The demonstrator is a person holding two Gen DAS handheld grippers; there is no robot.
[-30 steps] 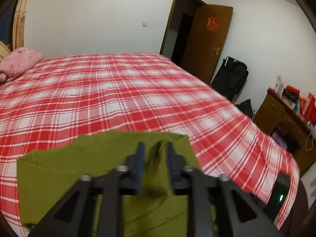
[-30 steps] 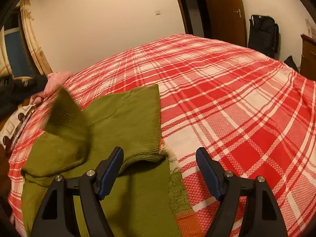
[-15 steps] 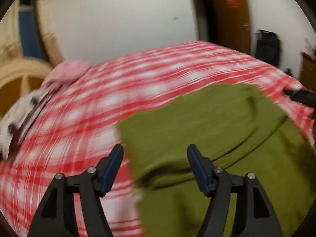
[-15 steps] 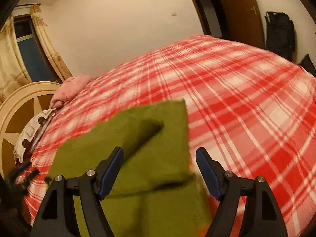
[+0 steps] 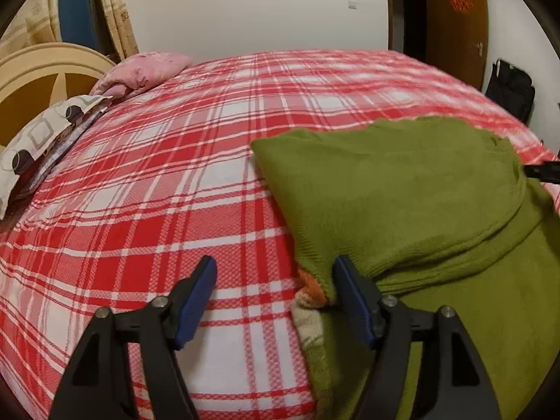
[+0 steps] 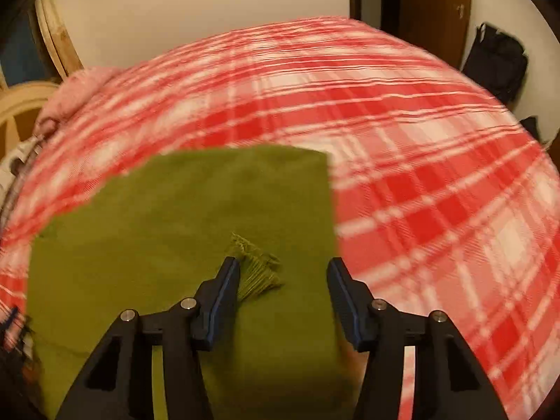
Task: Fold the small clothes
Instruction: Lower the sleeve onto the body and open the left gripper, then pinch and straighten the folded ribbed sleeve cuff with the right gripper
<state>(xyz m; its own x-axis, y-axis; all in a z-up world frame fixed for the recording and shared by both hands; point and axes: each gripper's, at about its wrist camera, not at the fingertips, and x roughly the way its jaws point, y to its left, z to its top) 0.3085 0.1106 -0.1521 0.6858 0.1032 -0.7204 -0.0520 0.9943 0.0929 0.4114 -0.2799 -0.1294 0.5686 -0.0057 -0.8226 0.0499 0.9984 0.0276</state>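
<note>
A green knit garment (image 5: pixel 402 203) lies folded on the red plaid bed (image 5: pixel 175 175), with one layer lying over another and an orange-and-cream hem (image 5: pixel 309 294) at its near left corner. My left gripper (image 5: pixel 274 294) is open and empty just left of that corner. My right gripper (image 6: pixel 283 294) is open and empty over the garment (image 6: pixel 182 231), near its right edge. A loose tuft of green threads (image 6: pixel 257 269) lies by its left finger. The right wrist view is blurred.
A pink pillow (image 5: pixel 140 73) and a patterned pillow (image 5: pixel 38 136) lie at the head of the bed by a round headboard (image 5: pixel 38 73). A brown door (image 5: pixel 455 21) and a black bag (image 5: pixel 511 84) stand beyond the bed's far right side.
My left gripper let go of the garment, opened and swung left to the garment's near corner. The lifted layer now lies flat on the garment. My right gripper moved in over the garment.
</note>
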